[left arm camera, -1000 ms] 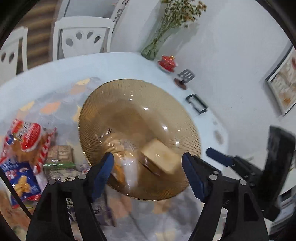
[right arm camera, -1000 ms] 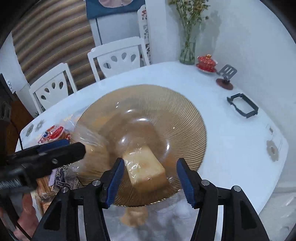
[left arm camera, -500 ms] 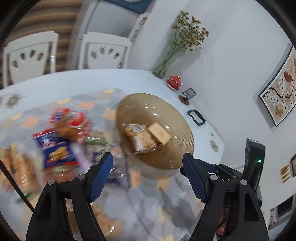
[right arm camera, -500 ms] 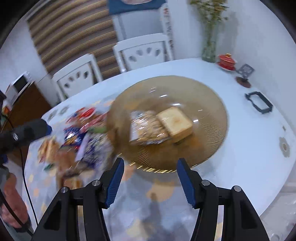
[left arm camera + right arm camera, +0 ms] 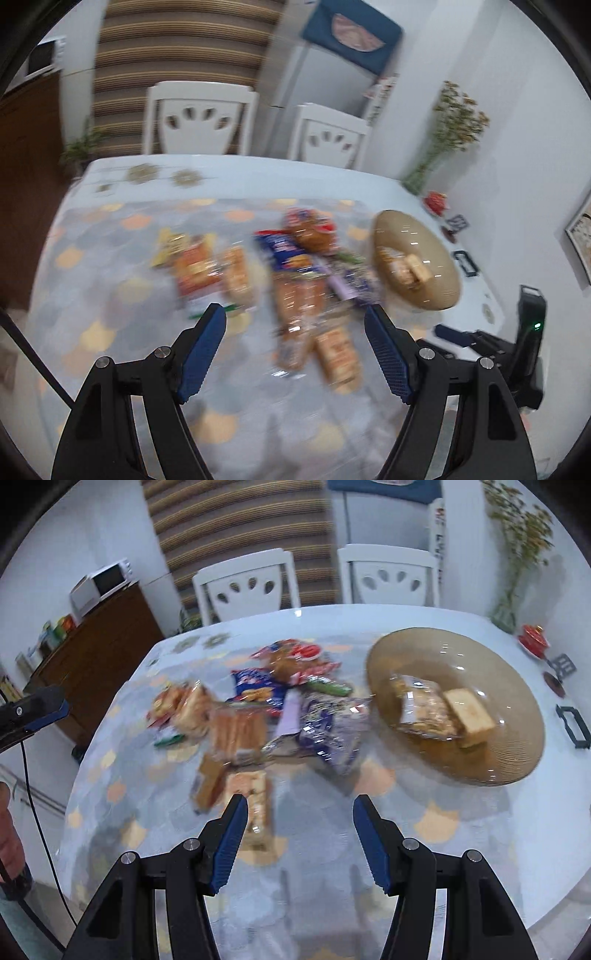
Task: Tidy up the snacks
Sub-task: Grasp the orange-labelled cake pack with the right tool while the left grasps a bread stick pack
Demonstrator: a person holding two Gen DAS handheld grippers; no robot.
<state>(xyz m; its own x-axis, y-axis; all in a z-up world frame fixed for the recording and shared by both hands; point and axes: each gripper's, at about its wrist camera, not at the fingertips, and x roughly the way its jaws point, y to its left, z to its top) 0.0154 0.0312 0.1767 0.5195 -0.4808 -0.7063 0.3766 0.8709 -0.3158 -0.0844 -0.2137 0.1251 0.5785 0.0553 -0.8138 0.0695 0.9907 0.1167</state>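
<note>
A brown ribbed glass plate (image 5: 517, 746) (image 5: 443, 291) stands at the right of the table and holds a clear-wrapped snack (image 5: 421, 709) and a tan cake block (image 5: 469, 712). A heap of wrapped snacks (image 5: 258, 709) (image 5: 291, 269) lies on the patterned cloth to its left, blurred. My left gripper (image 5: 295, 354) hovers open above the near side of the heap, nothing between its fingers. My right gripper (image 5: 297, 843) is open too, over the cloth with a wrapped bar (image 5: 255, 805) just beyond its left finger. The left gripper's tip (image 5: 40, 705) shows at the right wrist view's left edge.
Two white chairs (image 5: 247, 587) stand behind the table. A flower vase (image 5: 506, 605), a red lidded cup (image 5: 533, 640), a small stand (image 5: 561, 664) and a black frame (image 5: 572, 727) sit along the right edge by the wall. A wooden sideboard (image 5: 92, 650) is at left.
Both grippers pulled back from the plate and swung left toward the snack heap. The two snacks stay on the plate. The views are motion-blurred.
</note>
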